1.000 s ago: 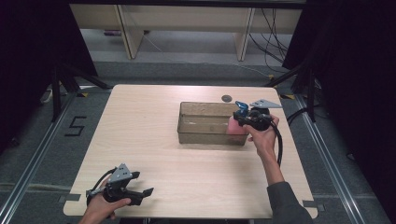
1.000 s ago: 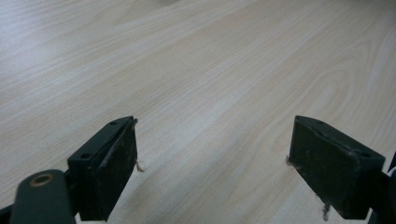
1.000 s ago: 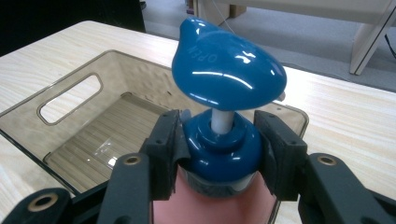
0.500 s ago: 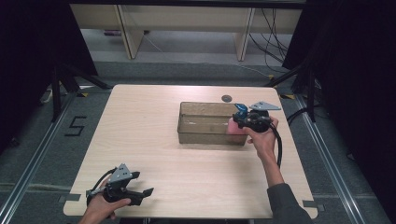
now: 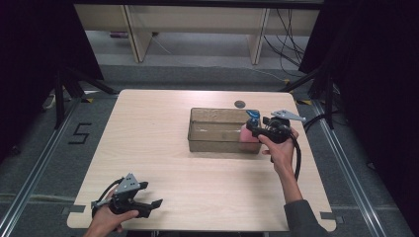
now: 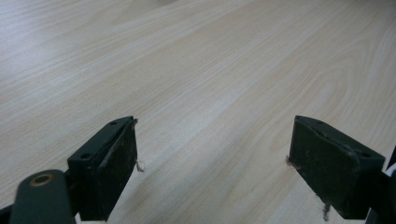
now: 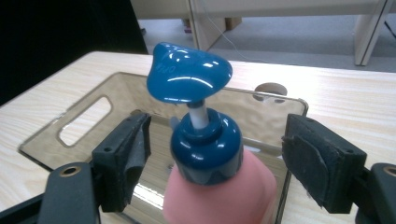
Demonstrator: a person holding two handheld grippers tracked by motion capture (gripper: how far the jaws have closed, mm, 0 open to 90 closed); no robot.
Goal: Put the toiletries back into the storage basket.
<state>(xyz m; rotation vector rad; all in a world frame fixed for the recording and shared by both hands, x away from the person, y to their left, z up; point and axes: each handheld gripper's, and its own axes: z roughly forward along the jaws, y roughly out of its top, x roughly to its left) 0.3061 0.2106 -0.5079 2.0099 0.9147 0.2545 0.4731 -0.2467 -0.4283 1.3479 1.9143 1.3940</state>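
Now we are holding our right gripper [image 7: 212, 154] around a pink pump bottle [image 7: 219, 186] with a blue pump top [image 7: 189, 77]. Its fingers [image 7: 123, 158] are standing open, one on each side of the neck, not touching. It is standing at the right end of the clear plastic bin [image 5: 217, 129] on the desk [image 5: 148, 128]. It looks smooth and slippery, maybe heavy with soap, so we should be squeezing the stiff blue collar. Our left gripper [image 6: 212, 161] is resting open over bare desk.

My high view looks forward and down over the whole counter [image 5: 197, 168]. The left claw [image 6: 212, 163] camera skims bare wood, very close. The right claw [image 7: 215, 158] camera faces the clear bin [image 7: 93, 116], probably across its length; the high view shares that bin [image 5: 217, 133].
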